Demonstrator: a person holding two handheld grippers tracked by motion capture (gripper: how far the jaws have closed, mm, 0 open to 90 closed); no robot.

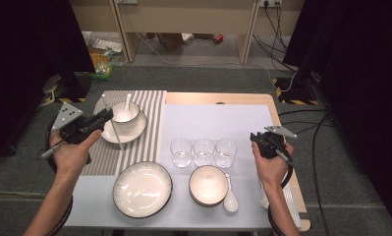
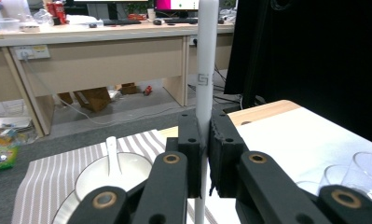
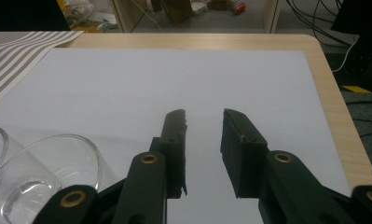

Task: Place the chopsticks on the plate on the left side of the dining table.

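Observation:
My left gripper (image 1: 106, 115) (image 2: 204, 122) is shut on a white chopstick (image 1: 116, 132) (image 2: 206, 46), which stands nearly upright between the pads. It hovers at the left of a white bowl (image 1: 125, 114) (image 2: 99, 175) holding a spoon (image 1: 128, 103) (image 2: 112, 151); the bowl sits on a plate (image 1: 129, 133) on the striped mat (image 1: 147, 110). My right gripper (image 1: 255, 136) (image 3: 203, 116) stands open over the white mat (image 1: 213, 120) (image 3: 174, 79), at the right of three glasses, with nothing between its jaws.
Three clear glasses (image 1: 204, 151) stand in a row mid-table; one glass (image 3: 48, 172) is just left of my right jaws. In front are a large plate (image 1: 142, 189), a small bowl (image 1: 208, 184) and a spoon (image 1: 230, 197). The wooden table edge (image 3: 337, 107) runs along the right.

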